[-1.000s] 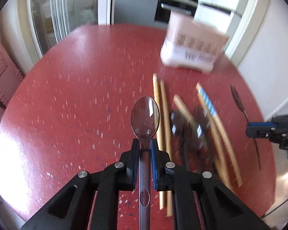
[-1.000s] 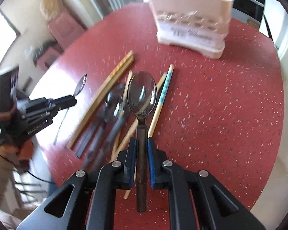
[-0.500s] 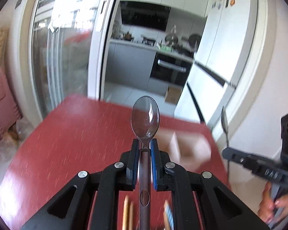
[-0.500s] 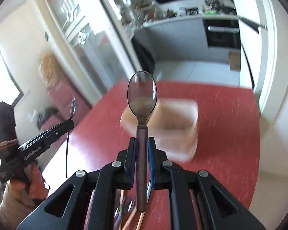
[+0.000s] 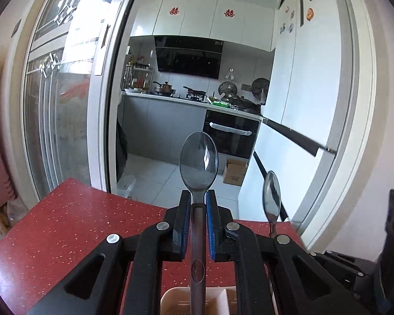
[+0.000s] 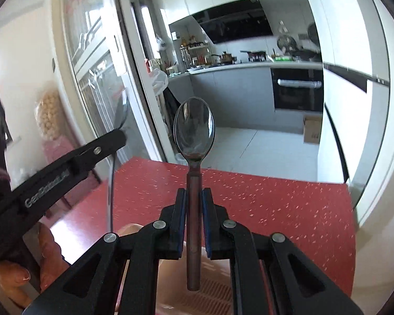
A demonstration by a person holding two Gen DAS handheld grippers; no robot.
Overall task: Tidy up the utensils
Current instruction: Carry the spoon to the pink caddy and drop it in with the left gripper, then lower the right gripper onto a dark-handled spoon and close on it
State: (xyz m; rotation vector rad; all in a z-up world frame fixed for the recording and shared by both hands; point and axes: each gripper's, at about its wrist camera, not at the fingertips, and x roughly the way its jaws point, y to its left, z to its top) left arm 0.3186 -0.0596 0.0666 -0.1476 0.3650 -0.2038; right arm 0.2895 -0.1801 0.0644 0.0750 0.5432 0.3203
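2 grippers (image 5: 198,202) (image 6: 191,199) each clamp a spoon (image 5: 198,161) (image 6: 193,128) above the pink holder (image 6: 212,291)

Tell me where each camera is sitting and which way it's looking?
Left wrist: rides the left gripper, looking along its fingers at a dark-handled metal spoon, the speckled red table and the kitchen; the right gripper's black body shows.
Right wrist: rides the right gripper, its fingers clamping a second brown-handled spoon; the left gripper and a hand show.
Shared: table, beige plastic utensil holder, kitchen.
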